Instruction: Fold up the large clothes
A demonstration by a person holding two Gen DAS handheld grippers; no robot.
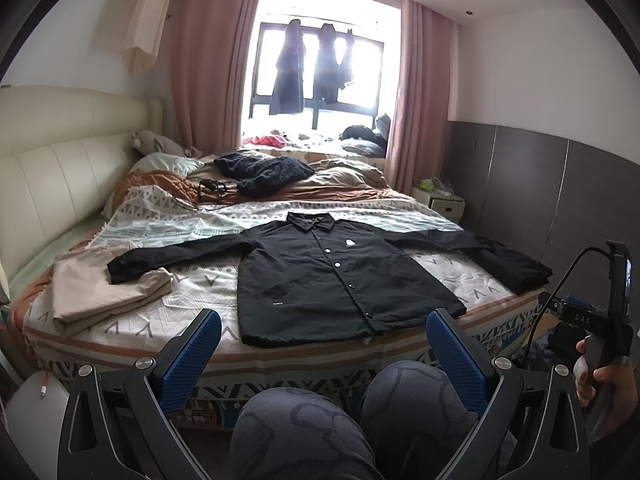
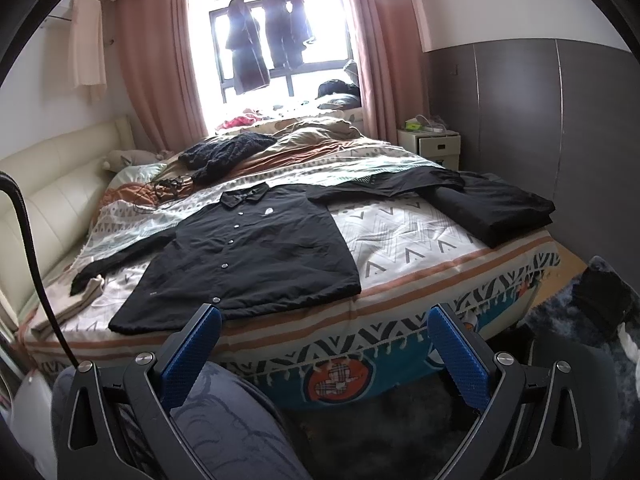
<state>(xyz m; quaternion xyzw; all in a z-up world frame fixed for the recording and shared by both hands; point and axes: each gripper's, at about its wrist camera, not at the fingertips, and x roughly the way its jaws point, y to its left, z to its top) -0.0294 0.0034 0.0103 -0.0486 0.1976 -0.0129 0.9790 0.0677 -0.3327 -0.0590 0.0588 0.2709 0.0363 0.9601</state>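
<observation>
Black jacket flat on bed, hem at the near edge, collar toward the window; long axis along outspread sleeves. Bare bedspread beside. Left gripper and right gripper spread wide, empty, short of bed.

The left gripper is showing two blue fingers with a fine ribbed texture, set on matte black linkage arms with triangular cut-outs and round silver screws at the pivots. The right gripper is looking the same: blue textured pads, black frame, silver screw heads. Beside the left gripper, the right hand is showing bare skin around a black handle carrying a label lettered "DAS" and a black cable. Below both grippers, the person is wearing dark grey-blue trousers with a looping outline pattern.
</observation>
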